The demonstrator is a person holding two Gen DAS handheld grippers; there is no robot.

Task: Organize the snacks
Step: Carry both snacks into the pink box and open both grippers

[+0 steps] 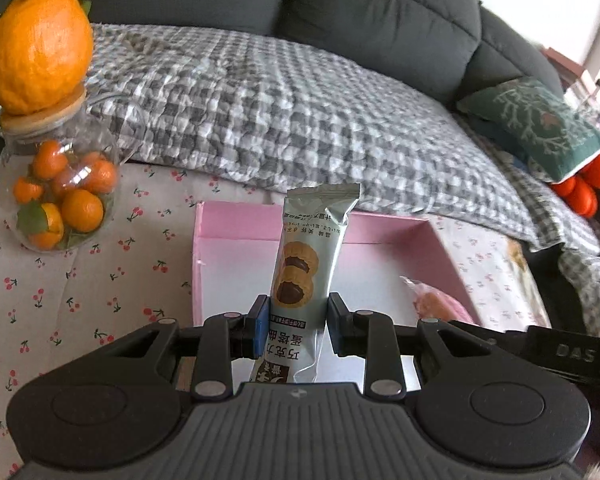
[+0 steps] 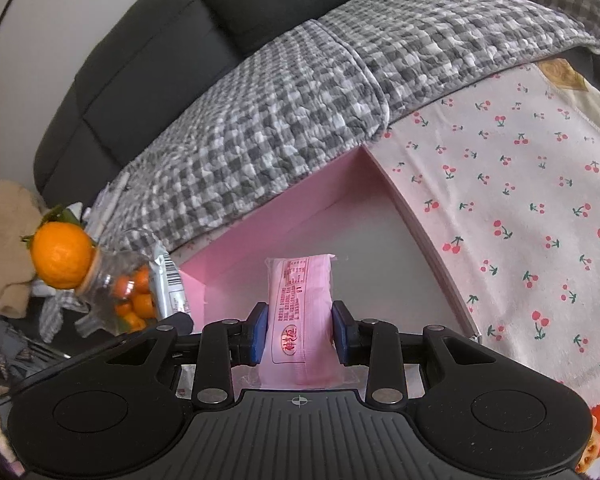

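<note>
The left gripper (image 1: pixel 298 322) was squeezed tight on a green cookie packet (image 1: pixel 302 276). Its two blue pads pressed on the packet's sides, low down. The packet stood up tall between them. It had two round cookies with dark middles drawn on it. It hung over the pink box (image 1: pixel 236 216), which sat on the cherry cloth (image 1: pixel 100 280). The box was open at the top and its floor was white. The pink snack showed again at the right side of the box in this view.

The right gripper (image 2: pixel 299 326) was squeezed tight on a pink snack packet (image 2: pixel 302 304). Its pads pushed on both sides of the packet. The packet was soft and puffy, with red writing on the back. It was held over the same pink box, near the front.

A glass jar (image 1: pixel 60 196) full of little oranges stood to the left of the box, well apart from it. A big orange (image 1: pixel 40 48) sat on its lid.
</note>
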